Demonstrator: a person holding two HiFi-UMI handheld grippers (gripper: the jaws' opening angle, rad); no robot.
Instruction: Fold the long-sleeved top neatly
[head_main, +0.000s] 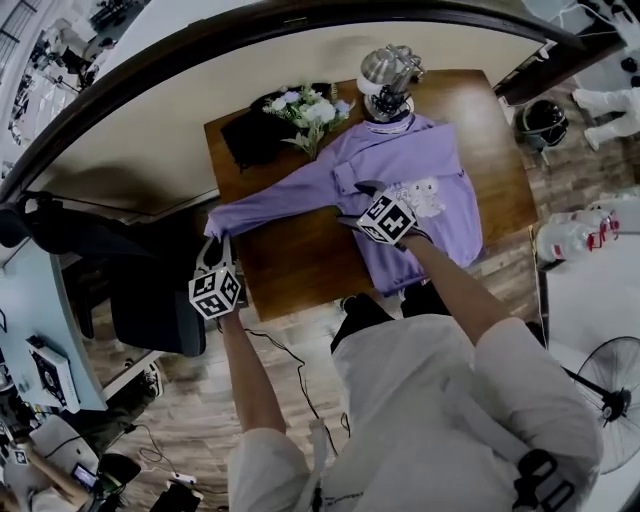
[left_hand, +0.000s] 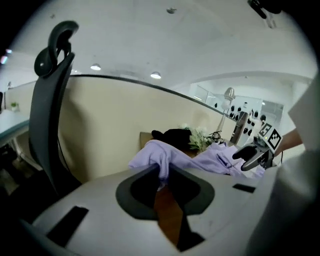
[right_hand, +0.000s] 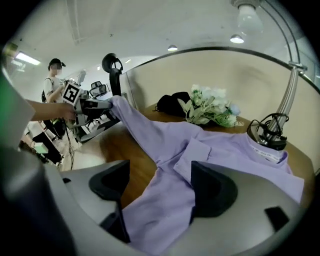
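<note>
Head view: lilac top (head_main: 440, 170) lies flat on table (head_main: 290, 270), collar at far edge, sleeve (head_main: 270, 205) stretched to left edge.
Left gripper view: left gripper (left_hand: 162, 175) pinches the cuff.
Right gripper view: right gripper (right_hand: 157, 192) has jaws apart over the body, gripping nothing.
Step is prob. the sleeve fold; next, carry cuff across w/o dragging the body.

Long-sleeved top (head_main: 440, 170): plain lilac, with a small white print on the front.
Counter (head_main: 300, 262): brown wood grain.
Flowers (head_main: 310, 108): white and pale blue, green leaves.
Bundle (head_main: 252, 135) beside them: black.
Left gripper (left_hand: 162, 175) and right gripper (right_hand: 159, 175): light grey bodies, dark grey jaws, white cubes with black square markers.
</note>
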